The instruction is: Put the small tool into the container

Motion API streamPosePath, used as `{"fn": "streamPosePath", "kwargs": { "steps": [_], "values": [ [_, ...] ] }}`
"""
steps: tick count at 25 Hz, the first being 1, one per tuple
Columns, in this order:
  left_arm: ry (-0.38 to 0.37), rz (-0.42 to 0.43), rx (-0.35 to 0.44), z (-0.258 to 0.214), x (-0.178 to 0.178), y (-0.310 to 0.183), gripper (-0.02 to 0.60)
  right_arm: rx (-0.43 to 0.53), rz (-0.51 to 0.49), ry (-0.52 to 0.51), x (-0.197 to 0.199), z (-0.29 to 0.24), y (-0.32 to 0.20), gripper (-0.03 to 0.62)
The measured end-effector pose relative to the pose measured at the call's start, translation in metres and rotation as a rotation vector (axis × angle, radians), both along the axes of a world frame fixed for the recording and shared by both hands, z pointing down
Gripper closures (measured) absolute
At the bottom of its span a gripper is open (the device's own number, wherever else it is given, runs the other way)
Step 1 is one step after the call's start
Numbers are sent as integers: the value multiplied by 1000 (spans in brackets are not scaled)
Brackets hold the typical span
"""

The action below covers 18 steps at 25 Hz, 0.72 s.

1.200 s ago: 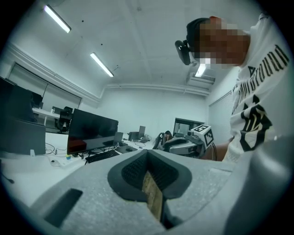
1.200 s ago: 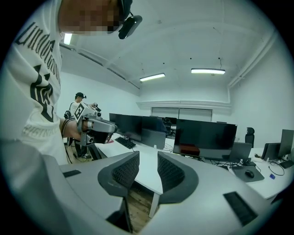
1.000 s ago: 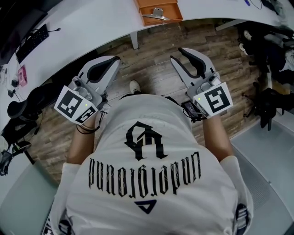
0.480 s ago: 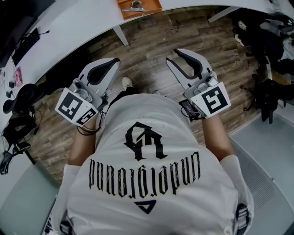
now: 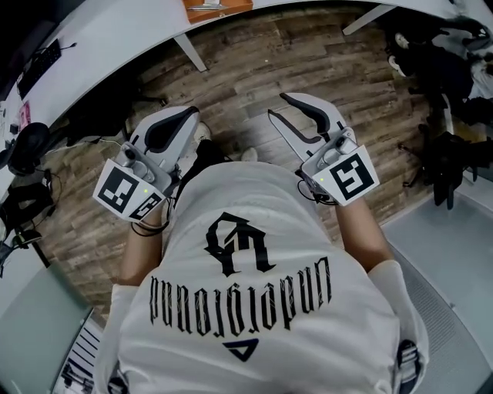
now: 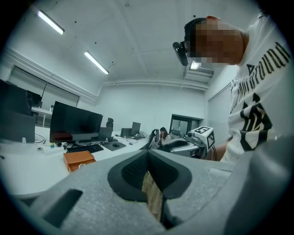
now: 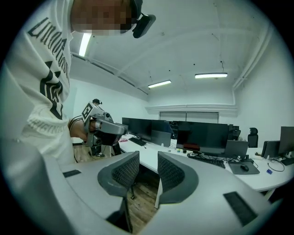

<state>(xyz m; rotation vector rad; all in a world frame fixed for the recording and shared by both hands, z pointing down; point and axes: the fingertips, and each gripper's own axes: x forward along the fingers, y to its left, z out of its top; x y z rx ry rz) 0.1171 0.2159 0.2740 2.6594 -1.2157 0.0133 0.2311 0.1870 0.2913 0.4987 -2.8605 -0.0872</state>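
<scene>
Left gripper (image 5: 189, 115), jaws closed on nothing, and right gripper (image 5: 277, 105), jaws parted and empty, are held at the person's chest over the wooden floor (image 5: 254, 61), well apart from the orange container (image 5: 231, 11) on the white desk (image 5: 115, 38). A small grey tool (image 5: 210, 6) appears to lie inside it, so the task looks complete. The tool's long axis and heading are too small to read.

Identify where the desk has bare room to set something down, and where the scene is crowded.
The white desk is bare between the keyboard and the orange container. The wood floor in front of the desk is also open. Crowded: black gear on the right, cables and equipment on the left.
</scene>
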Motion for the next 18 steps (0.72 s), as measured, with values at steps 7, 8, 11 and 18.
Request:
{"fn": "streamPosePath", "kwargs": {
  "steps": [7, 8, 11, 18],
  "values": [
    [-16, -41, -16, 4, 29, 31, 568, -27, -20, -16, 29, 10, 28, 467],
    [-16, -47, -18, 5, 29, 34, 568, -38, -19, -17, 30, 11, 30, 467],
    [-19, -67, -22, 6, 25, 41, 568, -65, -7, -36, 33, 12, 34, 468],
    [-17, -73, -10, 4, 25, 52, 568, -54, -6, -52, 35, 8, 45, 473]
  ]
}}
